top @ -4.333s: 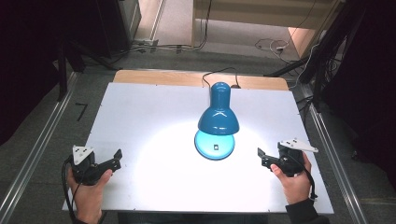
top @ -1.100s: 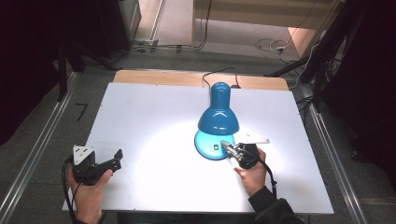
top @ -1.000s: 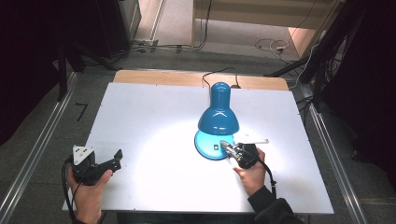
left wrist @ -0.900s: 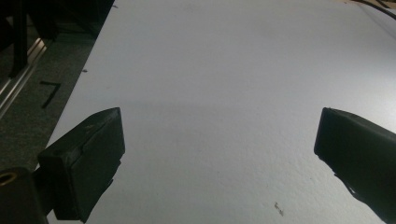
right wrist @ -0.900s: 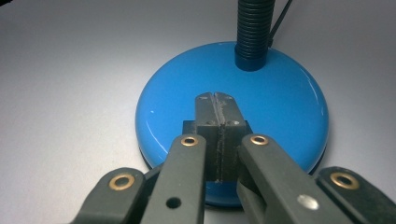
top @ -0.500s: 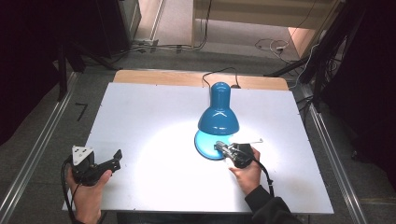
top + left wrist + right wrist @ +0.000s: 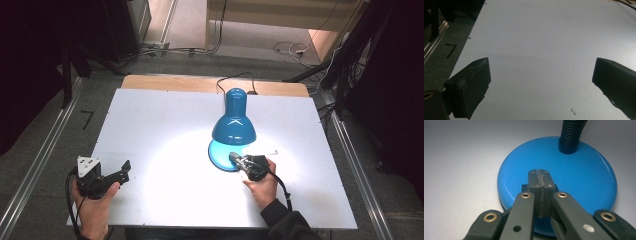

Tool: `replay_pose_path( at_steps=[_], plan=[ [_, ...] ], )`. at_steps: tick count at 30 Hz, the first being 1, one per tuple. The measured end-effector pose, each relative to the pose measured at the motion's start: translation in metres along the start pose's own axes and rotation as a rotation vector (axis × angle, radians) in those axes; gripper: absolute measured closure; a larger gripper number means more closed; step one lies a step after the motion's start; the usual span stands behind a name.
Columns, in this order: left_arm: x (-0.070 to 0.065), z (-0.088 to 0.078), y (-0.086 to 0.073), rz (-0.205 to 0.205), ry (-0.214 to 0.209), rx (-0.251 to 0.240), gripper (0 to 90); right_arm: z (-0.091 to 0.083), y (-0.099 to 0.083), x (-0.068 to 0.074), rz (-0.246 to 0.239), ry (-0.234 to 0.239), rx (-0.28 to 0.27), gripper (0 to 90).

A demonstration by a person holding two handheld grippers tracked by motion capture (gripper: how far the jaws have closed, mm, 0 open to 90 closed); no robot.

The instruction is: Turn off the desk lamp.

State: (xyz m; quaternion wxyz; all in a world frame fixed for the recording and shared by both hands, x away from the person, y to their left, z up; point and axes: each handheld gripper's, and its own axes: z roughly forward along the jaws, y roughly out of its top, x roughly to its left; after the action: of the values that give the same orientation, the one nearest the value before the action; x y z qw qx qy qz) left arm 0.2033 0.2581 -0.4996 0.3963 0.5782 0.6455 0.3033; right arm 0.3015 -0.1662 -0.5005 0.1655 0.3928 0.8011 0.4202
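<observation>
White table (image 7: 165, 125), wooden strip along far edge, lit patch at centre. Blue desk lamp (image 7: 234, 125) right of centre, toward far half of board: shade tipped down over own round base (image 7: 584, 177), black ribbed neck (image 7: 572, 135) rising from far side of base, cord running off far edge.

Right gripper (image 7: 235, 160) at near-right rim of lamp base, hand (image 7: 262, 185) behind it, sleeve entering from bottom edge. Jaws clenched flat together, no gap, nothing between them. In right gripper view, joined tips lying over near part of blue base, above a small dark block (image 7: 524, 188) on base surface; contact with block or base cannot be told. Neck straight ahead of tips, well beyond them.

Left gripper (image 7: 125, 167) at near-left corner of table, held in left hand (image 7: 95, 200), grey three-cornered plate on top. Jaws released, spread wide, bare table between them in left gripper view. Lamp well apart from this gripper, off to its right.
</observation>
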Motion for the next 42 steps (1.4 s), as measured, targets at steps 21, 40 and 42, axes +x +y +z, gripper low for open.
replay_pose_path(
  at_steps=[21, 40, 42],
  plan=[
    [-0.0015, 0.0011, -0.0002, 0.003, -0.005, 0.004, 2.2, 0.0009, -0.0001, -0.0017, -0.005, 0.007, -0.006, 88.3],
    [-0.002, 0.0012, 0.0, 0.005, -0.006, 0.002, 2.2, 0.0059, 0.0004, -0.0068, 0.004, -0.015, -0.025, 88.4],
    [-0.0017, 0.0016, 0.0001, 0.006, -0.006, 0.004, 2.1, 0.006, 0.0004, -0.0063, -0.007, -0.02, -0.025, 88.4]
  ],
)
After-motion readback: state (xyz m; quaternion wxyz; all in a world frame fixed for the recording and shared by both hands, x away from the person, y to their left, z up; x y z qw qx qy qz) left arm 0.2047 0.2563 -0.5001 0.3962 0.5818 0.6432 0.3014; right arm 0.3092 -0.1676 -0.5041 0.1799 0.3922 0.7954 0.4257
